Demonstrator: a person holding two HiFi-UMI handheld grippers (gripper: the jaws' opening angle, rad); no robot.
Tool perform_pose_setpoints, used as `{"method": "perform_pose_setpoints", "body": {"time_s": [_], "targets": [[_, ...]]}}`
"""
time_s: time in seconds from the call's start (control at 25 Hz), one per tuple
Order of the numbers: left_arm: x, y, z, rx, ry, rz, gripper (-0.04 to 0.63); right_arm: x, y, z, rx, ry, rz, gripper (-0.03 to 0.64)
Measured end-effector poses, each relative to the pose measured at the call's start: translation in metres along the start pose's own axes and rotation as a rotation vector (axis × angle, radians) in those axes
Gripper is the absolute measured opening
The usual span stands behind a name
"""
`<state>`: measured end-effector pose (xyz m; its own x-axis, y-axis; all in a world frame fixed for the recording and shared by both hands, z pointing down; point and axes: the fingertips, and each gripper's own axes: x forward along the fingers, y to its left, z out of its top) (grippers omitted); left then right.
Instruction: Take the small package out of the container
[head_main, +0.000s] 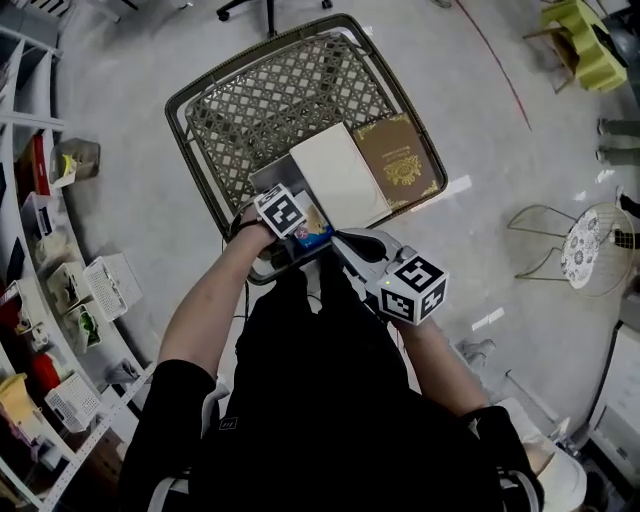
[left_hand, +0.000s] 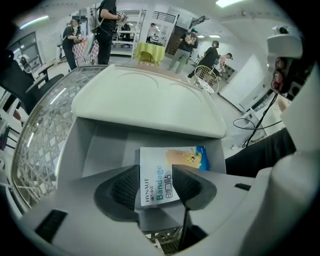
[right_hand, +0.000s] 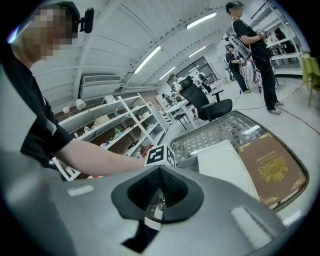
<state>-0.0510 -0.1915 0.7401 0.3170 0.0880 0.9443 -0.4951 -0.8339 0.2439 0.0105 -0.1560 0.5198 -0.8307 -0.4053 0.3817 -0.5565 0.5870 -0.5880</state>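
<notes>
The small package (left_hand: 172, 162) is a flat white and blue bandage pack. It lies inside a grey container (left_hand: 97, 150) whose white lid (left_hand: 145, 100) is swung back. My left gripper (left_hand: 156, 184) reaches into the container, its jaws apart with the package's near end showing in the gap. The right jaw overlaps the pack. From the head view the package (head_main: 314, 236) peeks out beside my left gripper (head_main: 300, 238) at the container's (head_main: 268, 180) near end. My right gripper (head_main: 348, 246) hovers just right of it, jaws closed on nothing. In its own view, my right gripper (right_hand: 160, 172) points over the table.
The container rests on a lattice-top metal table (head_main: 260, 90), with a brown booklet (head_main: 402, 160) to the right of the lid (head_main: 340, 175). Shelves with bins (head_main: 60, 300) line the left. A wire chair (head_main: 585, 245) stands to the right. Several people stand at the far side of the room.
</notes>
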Motion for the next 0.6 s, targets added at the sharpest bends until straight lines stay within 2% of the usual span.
{"method": "perform_pose_setpoints", "body": {"time_s": [0.16, 0.44, 0.6], "targets": [[-0.006, 0.001, 0.008, -0.007, -0.059, 0.008, 0.193, -0.003, 0.001, -0.001, 0.002, 0.013, 0.014, 0.012], [-0.036, -0.021, 0.023, 0.024, -0.165, 0.057, 0.193, -0.002, -0.004, 0.008, -0.013, 0.019, 0.039, 0.012], [-0.044, -0.027, 0.020, 0.003, -0.236, 0.088, 0.193, 0.001, -0.010, 0.016, -0.039, 0.021, 0.046, 0.012]]}}
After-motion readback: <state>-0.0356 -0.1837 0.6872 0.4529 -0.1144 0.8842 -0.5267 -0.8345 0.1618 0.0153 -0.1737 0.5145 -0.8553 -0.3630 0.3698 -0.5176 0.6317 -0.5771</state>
